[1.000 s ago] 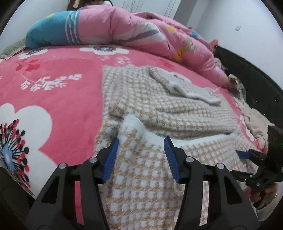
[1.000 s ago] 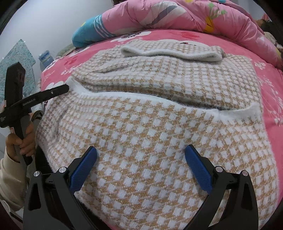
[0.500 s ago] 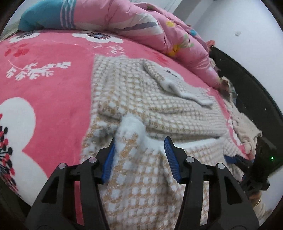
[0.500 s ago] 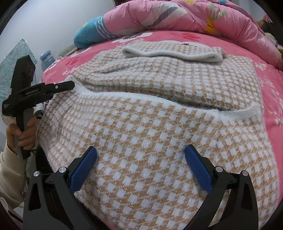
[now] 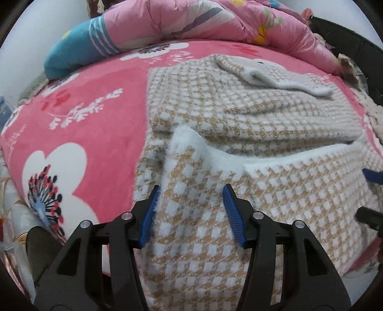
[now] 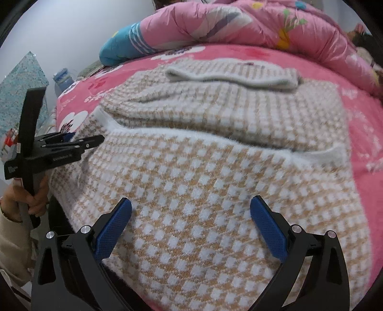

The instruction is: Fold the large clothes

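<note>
A beige-and-white checked knit sweater lies on the pink bed, its lower part with a fluffy white hem folded up over the body. It also shows in the right wrist view. My left gripper is open and empty, its blue pads over the near left of the folded part. My right gripper is open and empty, hovering over the near edge of the sweater. The left gripper also shows in the right wrist view, at the sweater's left edge. A folded sleeve lies across the top.
The pink floral bedspread covers the bed. A pink quilt and a blue pillow are piled at the far side. A dark bed frame runs along the right. A blue-capped bottle stands beyond the bed's left edge.
The left gripper has swung its view back left and pulled slightly away from the hem. The right gripper has drawn back a little. Both stayed open.
</note>
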`<state>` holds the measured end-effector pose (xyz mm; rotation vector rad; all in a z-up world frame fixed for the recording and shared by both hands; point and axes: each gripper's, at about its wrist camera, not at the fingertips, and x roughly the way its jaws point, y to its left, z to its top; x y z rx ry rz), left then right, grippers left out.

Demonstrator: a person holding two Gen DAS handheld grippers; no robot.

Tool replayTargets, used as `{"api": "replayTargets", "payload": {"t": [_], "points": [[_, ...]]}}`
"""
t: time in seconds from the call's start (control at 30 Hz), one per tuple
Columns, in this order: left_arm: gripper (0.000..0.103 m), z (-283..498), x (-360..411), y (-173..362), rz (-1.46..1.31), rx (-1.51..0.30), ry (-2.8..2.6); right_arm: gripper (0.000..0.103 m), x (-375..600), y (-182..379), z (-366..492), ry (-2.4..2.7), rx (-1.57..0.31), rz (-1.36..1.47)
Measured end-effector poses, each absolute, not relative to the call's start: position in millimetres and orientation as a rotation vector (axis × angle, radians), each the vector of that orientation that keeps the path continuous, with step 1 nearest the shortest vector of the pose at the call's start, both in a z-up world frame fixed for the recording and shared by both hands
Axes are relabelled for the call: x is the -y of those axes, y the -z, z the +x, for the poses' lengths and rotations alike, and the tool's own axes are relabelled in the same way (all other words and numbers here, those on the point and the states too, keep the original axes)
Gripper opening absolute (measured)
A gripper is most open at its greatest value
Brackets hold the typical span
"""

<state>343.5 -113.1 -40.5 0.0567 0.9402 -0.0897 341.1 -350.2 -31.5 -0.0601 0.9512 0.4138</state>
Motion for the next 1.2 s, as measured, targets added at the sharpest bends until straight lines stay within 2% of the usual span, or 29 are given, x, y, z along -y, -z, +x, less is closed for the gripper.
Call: {"api": "replayTargets", "payload": {"t": [0.17, 0.4, 1.2], "points": [[0.051, 341.9, 113.9, 39.2, 0.072, -0.934, 0.064, 0.096, 353.4, 17.3, 340.8, -0.389, -0.898, -0.051], [0.051, 342.7, 114.3, 38.6, 0.076, -0.933, 0.058, 0.097, 354.0, 41.2, 360.8, -0.334, -0.969, -0.050], [0.053, 343.2, 114.3, 39.2, 0.054, -0.936, 0.058, 0.097, 352.9, 41.3, 371.0, -0.354, -1.028, -0.067]]}}
